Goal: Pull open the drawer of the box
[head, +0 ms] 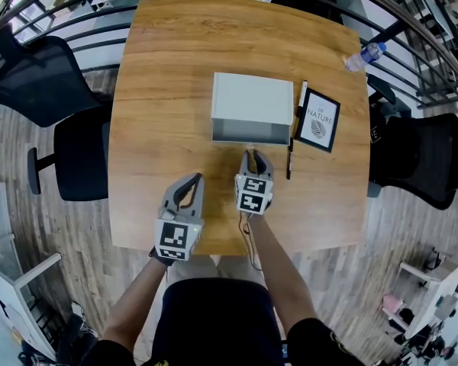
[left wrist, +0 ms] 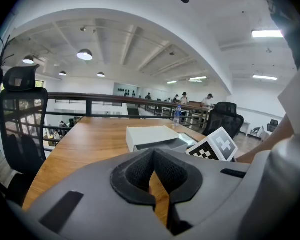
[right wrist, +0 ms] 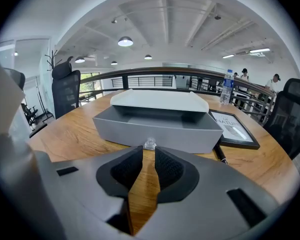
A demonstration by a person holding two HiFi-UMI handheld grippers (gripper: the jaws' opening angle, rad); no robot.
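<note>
In the head view, the right gripper [head: 251, 152] pointed straight at the white box [head: 252, 97] on the table [head: 160, 90]. The grey drawer [head: 249, 134] lay directly ahead of its tips and stood partly out of the box. The left gripper [head: 196, 177] hung back, nearer the person and to the left of the right one, well clear of the box.

In the left gripper view, that gripper's pads met at the tips with nothing between them. The box sat ahead and slightly to the right.

In the right gripper view, the jaws stood a narrow gap apart and empty. The small clear knob [right wrist: 149, 143] sat just beyond the tips, in line with the gap, on the drawer front. A framed picture [right wrist: 232, 126] and a pen [right wrist: 221, 154] lay ahead and to the right, beside the box.

The drawer seemed only part-way out, so the step in hand was probably to take the knob. To do that well, the gripper should advance until the knob sits fully between the pads. It should then close firmly and draw straight back along the drawer's line, so the light box does not skew or slide. The idle left gripper could brace the box.
</note>
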